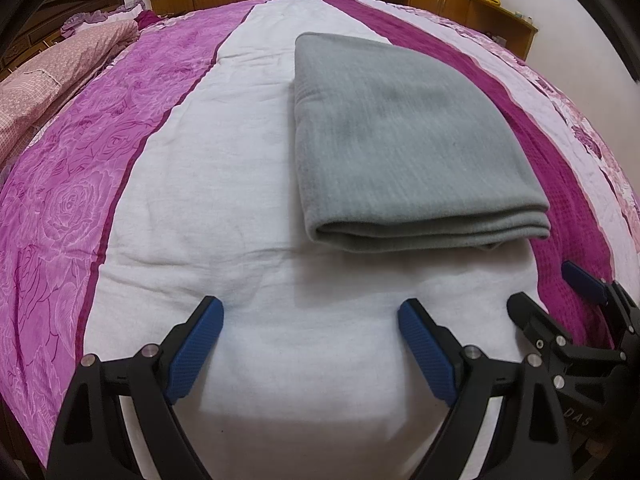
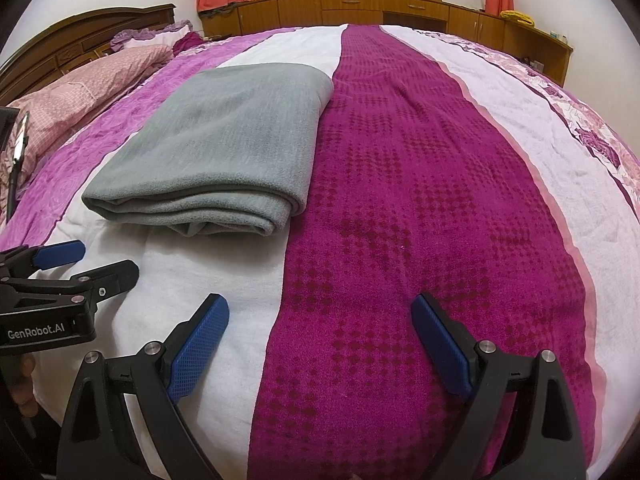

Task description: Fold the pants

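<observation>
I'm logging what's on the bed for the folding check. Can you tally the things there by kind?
Folded grey pants: 1
Pink pillows: 1
Grippers, both open and empty: 2, left and right
Total: 4

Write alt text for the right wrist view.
Grey pants, folded into a neat rectangle, lie on a bed's purple, white and magenta striped cover. The open right gripper hovers empty in front, with the left gripper beside it.
</observation>
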### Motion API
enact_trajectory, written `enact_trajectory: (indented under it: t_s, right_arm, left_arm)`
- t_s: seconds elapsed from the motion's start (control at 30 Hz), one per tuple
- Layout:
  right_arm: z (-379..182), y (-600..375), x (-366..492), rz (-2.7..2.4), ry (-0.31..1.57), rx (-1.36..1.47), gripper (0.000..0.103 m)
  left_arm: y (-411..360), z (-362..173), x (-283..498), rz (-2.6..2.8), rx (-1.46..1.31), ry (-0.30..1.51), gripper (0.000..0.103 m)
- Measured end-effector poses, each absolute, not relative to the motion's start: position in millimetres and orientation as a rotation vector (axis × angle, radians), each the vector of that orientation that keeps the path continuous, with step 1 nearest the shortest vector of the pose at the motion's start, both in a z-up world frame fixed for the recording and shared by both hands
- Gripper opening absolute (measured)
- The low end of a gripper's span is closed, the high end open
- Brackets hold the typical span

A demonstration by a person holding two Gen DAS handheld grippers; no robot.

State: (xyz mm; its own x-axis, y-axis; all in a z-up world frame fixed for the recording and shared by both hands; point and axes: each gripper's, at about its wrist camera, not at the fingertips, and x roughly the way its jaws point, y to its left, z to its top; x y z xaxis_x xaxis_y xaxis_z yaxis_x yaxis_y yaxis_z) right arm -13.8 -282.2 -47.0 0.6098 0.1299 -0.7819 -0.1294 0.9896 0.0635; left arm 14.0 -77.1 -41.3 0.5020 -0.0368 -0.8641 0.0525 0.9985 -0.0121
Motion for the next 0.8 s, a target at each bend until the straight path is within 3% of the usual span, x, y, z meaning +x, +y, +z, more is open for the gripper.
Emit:
enact_trajectory:
  t_s: [0.8]
  right_arm:
    - [-46.8,-281.3,-14.2,0.149,0.899,-0.001,0.089]
  left_arm:
    - [-75.2,-41.1,13.5,-0.047,0.017,1.039,0.092]
